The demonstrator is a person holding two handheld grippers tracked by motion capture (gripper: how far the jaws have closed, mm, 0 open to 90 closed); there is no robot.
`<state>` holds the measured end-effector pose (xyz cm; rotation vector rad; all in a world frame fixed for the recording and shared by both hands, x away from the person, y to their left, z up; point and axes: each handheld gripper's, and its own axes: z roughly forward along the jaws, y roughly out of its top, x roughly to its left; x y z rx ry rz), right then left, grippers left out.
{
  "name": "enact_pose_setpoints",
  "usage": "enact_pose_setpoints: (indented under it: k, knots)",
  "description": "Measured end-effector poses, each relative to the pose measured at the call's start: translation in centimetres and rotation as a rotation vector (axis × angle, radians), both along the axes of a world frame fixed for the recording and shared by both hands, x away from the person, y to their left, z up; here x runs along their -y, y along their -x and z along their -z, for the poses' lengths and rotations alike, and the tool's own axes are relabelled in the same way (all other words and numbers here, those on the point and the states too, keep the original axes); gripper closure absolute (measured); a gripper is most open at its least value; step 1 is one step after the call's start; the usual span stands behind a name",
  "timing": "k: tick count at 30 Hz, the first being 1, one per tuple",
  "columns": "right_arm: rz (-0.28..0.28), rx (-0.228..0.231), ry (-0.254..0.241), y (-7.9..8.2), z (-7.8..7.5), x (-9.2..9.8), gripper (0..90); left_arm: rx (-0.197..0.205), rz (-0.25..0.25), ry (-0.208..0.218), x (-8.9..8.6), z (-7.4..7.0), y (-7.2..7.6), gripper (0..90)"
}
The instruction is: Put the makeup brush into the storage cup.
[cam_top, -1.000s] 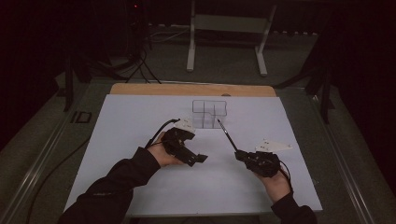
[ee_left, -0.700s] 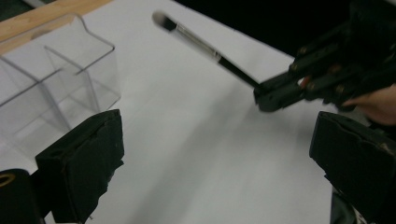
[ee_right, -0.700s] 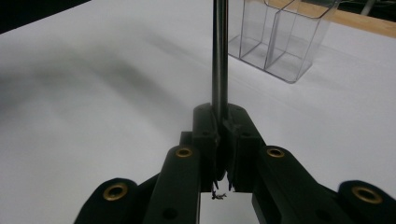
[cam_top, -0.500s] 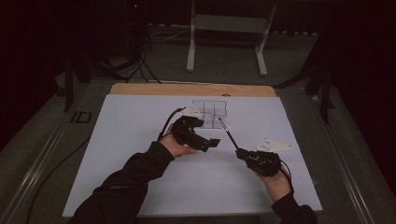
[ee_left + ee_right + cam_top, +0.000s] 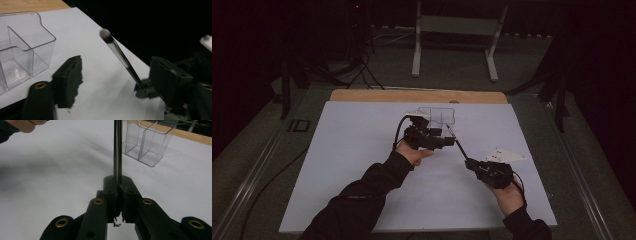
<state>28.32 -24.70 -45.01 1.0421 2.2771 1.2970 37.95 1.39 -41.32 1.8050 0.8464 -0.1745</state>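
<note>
My right gripper [image 5: 469, 162] [image 5: 119, 185] is shut on the lower end of a slim makeup brush [image 5: 457, 142] [image 5: 117, 150]. The brush slants up and away towards a clear divided organiser [image 5: 439, 116] [image 5: 147, 142]. Its soft tip [image 5: 106, 35] points at the far side. My left gripper [image 5: 451, 142] [image 5: 116, 66] has come in from the left. Its jaws have just been closing, and the brush handle [image 5: 125, 62] stands between them with a gap on each side. The organiser [image 5: 25, 50] sits just left of that gripper.
A white sheet [image 5: 362, 165] covers most of the table, with a wooden strip [image 5: 417, 96] along the far edge. Behind the table a metal stand [image 5: 457, 30] and cables [image 5: 357, 70] sit on the dark floor.
My left gripper has moved right, up to the brush, and its jaws have narrowed around the handle. The right gripper and the brush have kept still.
</note>
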Motion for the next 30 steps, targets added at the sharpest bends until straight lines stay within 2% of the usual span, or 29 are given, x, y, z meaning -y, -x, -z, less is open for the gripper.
enact_pose_setpoints:
  k: [1, 2, 3, 5, 6, 11, 18, 21, 23, 26, 27, 29, 30]
  knots:
    - [0.000, 0.000, 0.000, 0.0, 0.0, 0.0, 83.7, 0.000, 0.000, 0.000, 0.0, 0.0, 0.0, 36.3]
    - [-0.001, -0.001, 0.001, 0.0, 0.0, 0.0, 83.7, -0.004, -0.022, 0.021, 0.1, 0.2, -0.1, 36.3]
    - [-0.001, 0.001, 0.004, 0.0, 0.0, -0.1, 83.7, -0.012, -0.028, 0.035, 0.2, 0.3, -0.1, 44.6]
    - [-0.002, 0.001, 0.006, -0.1, 0.1, -0.1, 83.7, -0.027, -0.033, 0.053, 0.2, 0.4, -0.2, 50.0]
    - [-0.002, 0.001, 0.006, -0.1, 0.1, -0.1, 83.7, -0.031, -0.039, 0.046, 0.4, 0.5, -0.2, 51.4]
    - [-0.005, -0.001, 0.007, 0.0, 0.1, -0.2, 83.7, -0.066, -0.032, 0.078, 0.8, 1.2, -0.3, 60.1]
    - [-0.013, -0.001, 0.018, -0.1, 0.2, -0.3, 83.7, -0.090, -0.035, 0.112, 1.1, 1.7, -0.3, 68.5]
    - [-0.012, -0.003, 0.017, -0.1, 0.3, -0.3, 83.7, -0.090, -0.027, 0.152, 1.0, 1.8, -0.3, 74.7]
    - [-0.012, -0.003, 0.015, -0.1, 0.3, -0.2, 83.7, -0.069, -0.022, 0.169, 1.0, 1.8, -0.1, 76.1]
    - [-0.014, 0.000, 0.014, -0.1, 0.2, -0.3, 83.7, -0.067, -0.033, 0.185, 1.1, 1.6, 0.1, 77.0]
    - [-0.016, -0.001, 0.013, -0.1, 0.2, -0.3, 83.7, -0.082, -0.028, 0.199, 1.1, 1.6, 0.2, 78.1]
    - [-0.019, -0.003, 0.012, -0.1, 0.3, -0.3, 83.7, -0.072, -0.023, 0.208, 1.2, 1.5, 0.3, 79.9]
    - [-0.020, -0.006, 0.011, -0.1, 0.3, -0.2, 83.7, -0.083, -0.012, 0.227, 1.2, 1.5, 0.3, 80.7]
